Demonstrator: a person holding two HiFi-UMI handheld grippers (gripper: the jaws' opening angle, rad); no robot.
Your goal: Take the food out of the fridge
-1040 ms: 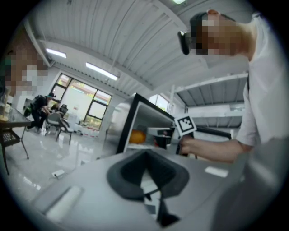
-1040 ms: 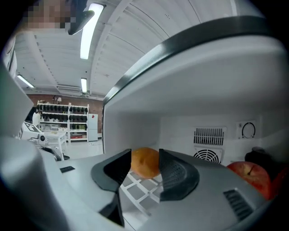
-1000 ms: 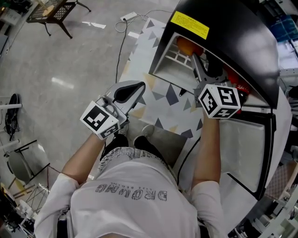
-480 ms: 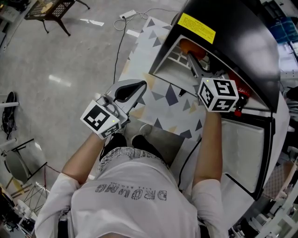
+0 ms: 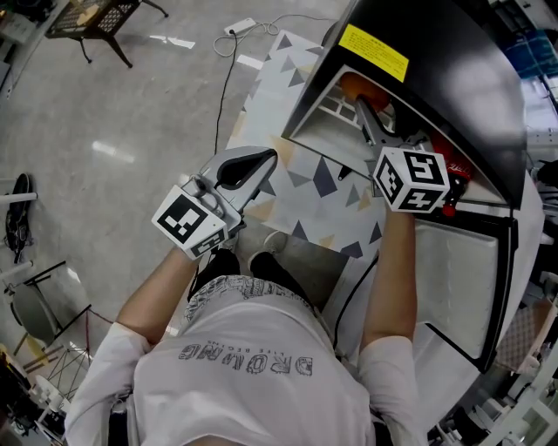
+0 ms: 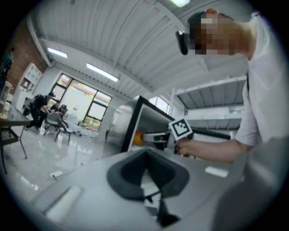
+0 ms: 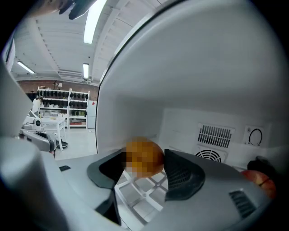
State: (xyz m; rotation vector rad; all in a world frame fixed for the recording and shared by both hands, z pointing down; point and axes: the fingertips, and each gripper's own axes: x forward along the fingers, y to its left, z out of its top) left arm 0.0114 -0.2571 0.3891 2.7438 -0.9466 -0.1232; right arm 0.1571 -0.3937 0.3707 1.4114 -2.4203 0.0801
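Observation:
An orange (image 7: 143,163) rests on the white wire shelf (image 7: 140,191) inside the black mini fridge (image 5: 436,52). My right gripper (image 7: 145,155) reaches into the fridge; its jaws have just been opening and now stand wide, with the orange between their tips. The head view shows this gripper (image 5: 366,109) close to the orange (image 5: 356,87). My left gripper (image 5: 266,158) hangs level over the floor mat, away from the fridge, its pads together around nothing. A red fruit (image 7: 258,177) lies further right on the shelf.
The fridge door (image 5: 453,279) stands swung open at the right. A patterned mat (image 5: 305,183) lies before the fridge, with a cable (image 5: 228,78) running across the floor and a chair (image 5: 96,22) at far left. The fan grille (image 7: 214,135) marks the fridge's back wall.
My right gripper has pushed slightly deeper into the fridge toward the orange. The left gripper has stayed where it was.

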